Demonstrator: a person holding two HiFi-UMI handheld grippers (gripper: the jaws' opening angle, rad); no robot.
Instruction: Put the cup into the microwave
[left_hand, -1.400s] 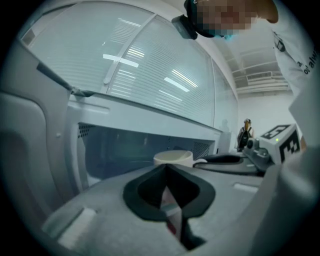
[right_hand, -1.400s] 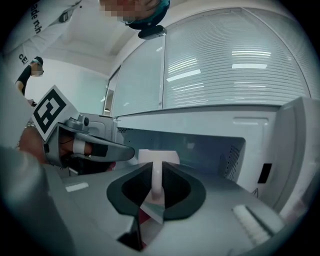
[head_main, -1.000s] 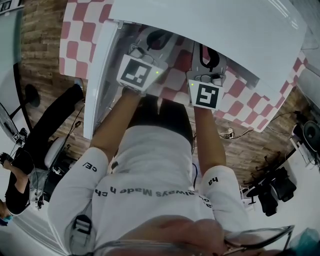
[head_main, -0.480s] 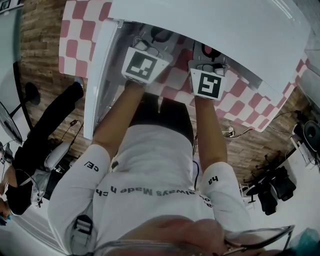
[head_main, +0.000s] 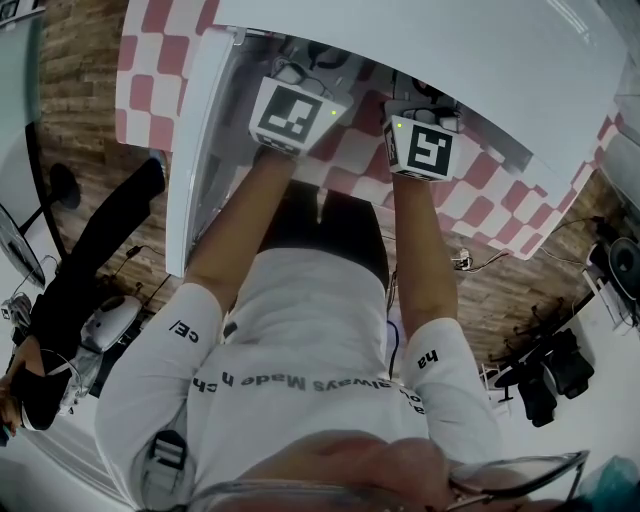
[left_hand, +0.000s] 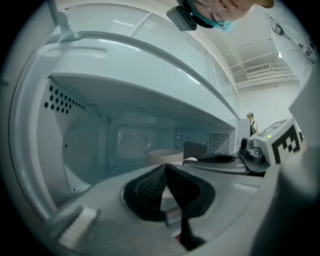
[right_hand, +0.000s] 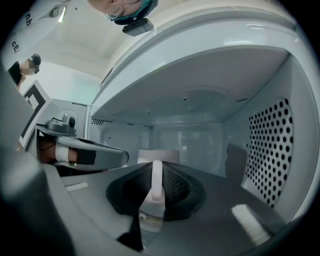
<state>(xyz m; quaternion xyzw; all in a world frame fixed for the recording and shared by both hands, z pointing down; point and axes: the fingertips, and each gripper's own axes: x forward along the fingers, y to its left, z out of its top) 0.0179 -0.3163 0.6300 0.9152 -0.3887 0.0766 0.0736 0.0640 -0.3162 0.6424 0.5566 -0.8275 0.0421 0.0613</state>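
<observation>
A white cup (right_hand: 158, 155) stands low inside the white microwave (head_main: 450, 60), just ahead of both grippers. My right gripper (right_hand: 156, 172) is shut on the cup's white handle (right_hand: 157, 180), which stands upright between its dark pads. My left gripper (left_hand: 165, 170) reaches in beside it with its jaws shut tip to tip just in front of the cup (left_hand: 164, 156); I cannot tell whether it touches the cup. In the head view only the marker cubes show, the left one (head_main: 293, 115) and the right one (head_main: 425, 148), and the microwave's top hides the jaws and the cup.
The microwave door (head_main: 195, 150) hangs open on the left. Perforated cavity walls (right_hand: 272, 150) close in on both sides. The oven stands on a red-and-white checked cloth (head_main: 150, 100). A person in black (head_main: 60, 300) sits on the floor at the left, and dark gear (head_main: 560, 370) lies at the right.
Both marker cubes have moved up the picture, further under the microwave's top, the right one more. The right gripper's hold on the handle has stayed the same.
</observation>
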